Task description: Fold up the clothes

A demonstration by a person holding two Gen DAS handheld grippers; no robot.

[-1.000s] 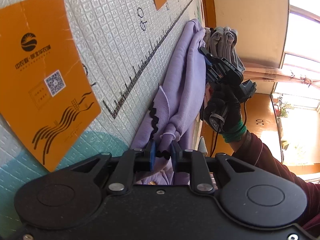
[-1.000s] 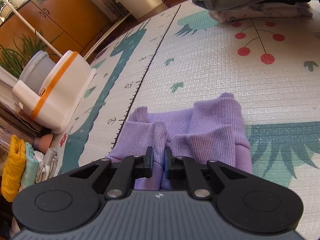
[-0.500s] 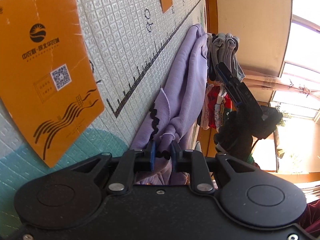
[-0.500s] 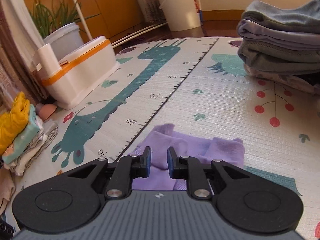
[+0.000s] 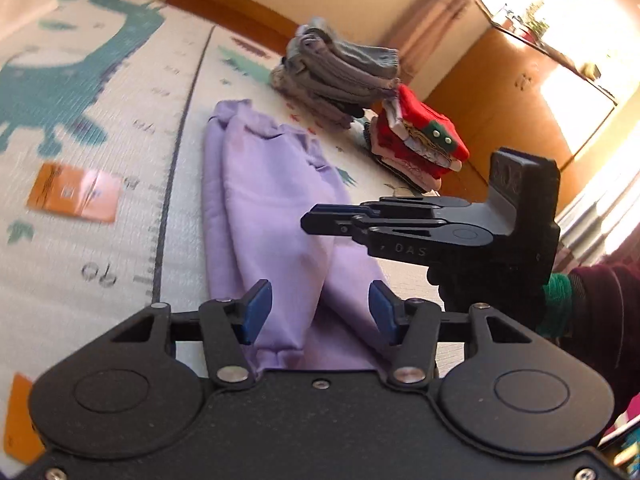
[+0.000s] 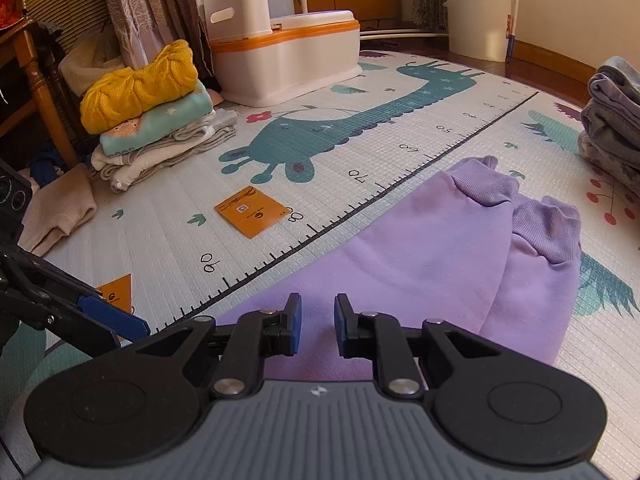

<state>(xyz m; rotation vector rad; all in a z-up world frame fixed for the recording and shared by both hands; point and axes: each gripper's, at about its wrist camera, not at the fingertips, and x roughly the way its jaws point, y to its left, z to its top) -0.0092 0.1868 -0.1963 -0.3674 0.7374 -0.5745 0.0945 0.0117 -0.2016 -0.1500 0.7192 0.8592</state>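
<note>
**Purple pants lying flat on the mat, both grippers lifted clear**

Floor mat [image 6: 360, 152] with a giraffe and ruler print is carrying everything. Purple pants [image 6: 440, 256] are lying lengthwise on it beside the ruler line, legs side by side, ribbed cuffs [image 6: 544, 228] at the far end, waist end under the cameras. Orange cards [image 6: 250, 216] are sitting on the mat near the ruler. Folded grey stack [image 5: 340, 68] and a red-topped stack [image 5: 420, 136] are resting beyond the cuffs; a yellow-topped pile [image 6: 148, 108] is sitting at the mat's edge near a white and orange tub [image 6: 288, 60].

Left gripper [image 5: 318, 312] is hovering above the waist end, jaws opening, pads wide apart and nothing pinched between them. Right gripper [image 6: 317, 330] is hovering over the near fabric, jaws released with a narrow gap, nothing grasped. In the left view a gloved hand [image 5: 500, 280] is carrying it out over the pants.

Judgement: lengthwise fold looks done, the next step is likely a cross fold. To do it well:
- pinching both layers at one end, one gripper per corner
- lifting evenly so the legs are not sliding apart
- carrying that end over to meet the other, edges lined up
- letting go only once the cloth is lying flat, then smoothing the small wrinkles near the cuffs
</note>
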